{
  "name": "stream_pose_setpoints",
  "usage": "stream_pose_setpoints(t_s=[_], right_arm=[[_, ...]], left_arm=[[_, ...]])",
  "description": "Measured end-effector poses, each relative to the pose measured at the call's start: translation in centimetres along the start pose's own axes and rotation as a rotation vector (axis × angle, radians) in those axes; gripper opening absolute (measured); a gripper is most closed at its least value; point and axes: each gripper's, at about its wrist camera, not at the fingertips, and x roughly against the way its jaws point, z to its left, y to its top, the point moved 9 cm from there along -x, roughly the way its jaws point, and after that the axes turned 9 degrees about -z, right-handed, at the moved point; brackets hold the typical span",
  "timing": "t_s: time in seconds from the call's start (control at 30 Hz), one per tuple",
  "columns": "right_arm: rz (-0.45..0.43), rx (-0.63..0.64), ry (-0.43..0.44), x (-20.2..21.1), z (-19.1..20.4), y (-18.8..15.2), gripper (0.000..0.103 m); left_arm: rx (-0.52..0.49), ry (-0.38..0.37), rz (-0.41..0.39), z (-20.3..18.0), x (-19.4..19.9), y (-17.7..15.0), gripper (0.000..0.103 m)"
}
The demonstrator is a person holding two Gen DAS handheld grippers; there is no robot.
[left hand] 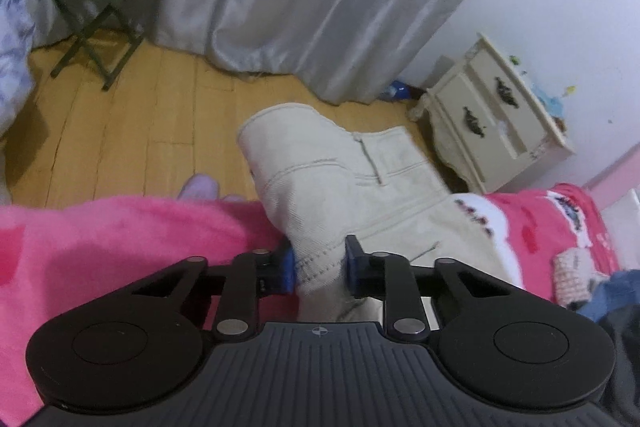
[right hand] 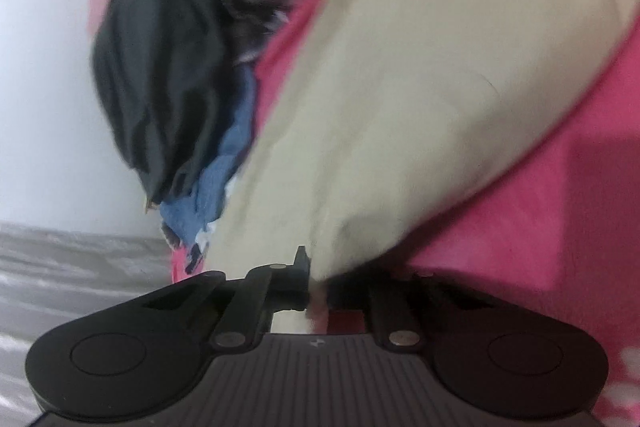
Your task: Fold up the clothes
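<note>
Left wrist view: the left gripper [left hand: 319, 269] is clamped on a stitched hem of the cream trousers [left hand: 340, 171], blue pads pressing the cloth from both sides. The trousers drape from the pink blanket [left hand: 100, 239] out over its edge, a zipped pocket uppermost. Right wrist view, blurred: the right gripper [right hand: 318, 291] is closed narrow on another bunch of the same cream cloth.

Judgement: both ends appear secured for a fold. Hold both grips level and the cloth taut between them so the fold line lies straight and clears the bed edge.

Only the left view shows the wooden floor [left hand: 140, 115], folding stool [left hand: 100, 11] and bedside cabinet [left hand: 492, 115]. Only the right shows the dark garment [right hand: 160, 87] and blue one [right hand: 216, 195] piled just beside the trousers.
</note>
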Motion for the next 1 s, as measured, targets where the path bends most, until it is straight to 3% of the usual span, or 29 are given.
stream_pose_setpoints(t_s=[0.17, 0.3, 0.57, 0.7, 0.83, 0.9, 0.97, 1.0], right_arm=[[-0.022, 0.060, 0.018, 2.8, 2.3, 0.7, 0.007], [-0.024, 0.059, 0.024, 5.7, 2.0, 0.2, 0.007], [0.034, 0.062, -0.052, 14.1, -2.7, -4.3, 0.007], [0.038, 0.078, -0.104, 16.8, -5.3, -6.2, 0.007], [0.117, 0.280, -0.189, 15.4, -7.3, -7.7, 0.013], [0.149, 0.395, -0.224, 15.8, -6.7, -7.6, 0.023], [0.179, 0.523, -0.278, 16.8, -5.5, -7.2, 0.044], [0.193, 0.624, -0.312, 17.5, -4.9, -7.2, 0.045]], left_arm=[[-0.032, -0.064, 0.013, -0.5, 3.5, 1.4, 0.016], [-0.054, -0.073, 0.035, 1.8, 6.8, 1.5, 0.015], [-0.092, -0.028, 0.087, 9.8, 14.1, -0.8, 0.015], [-0.095, 0.013, 0.127, 12.9, 14.5, -3.1, 0.017], [-0.143, 0.052, 0.192, 14.4, 12.0, -4.7, 0.028], [-0.120, 0.043, 0.209, 14.4, 12.2, -4.0, 0.033], [-0.133, 0.044, 0.220, 14.4, 12.8, -3.3, 0.039], [-0.151, 0.047, 0.221, 14.4, 13.3, -3.0, 0.039]])
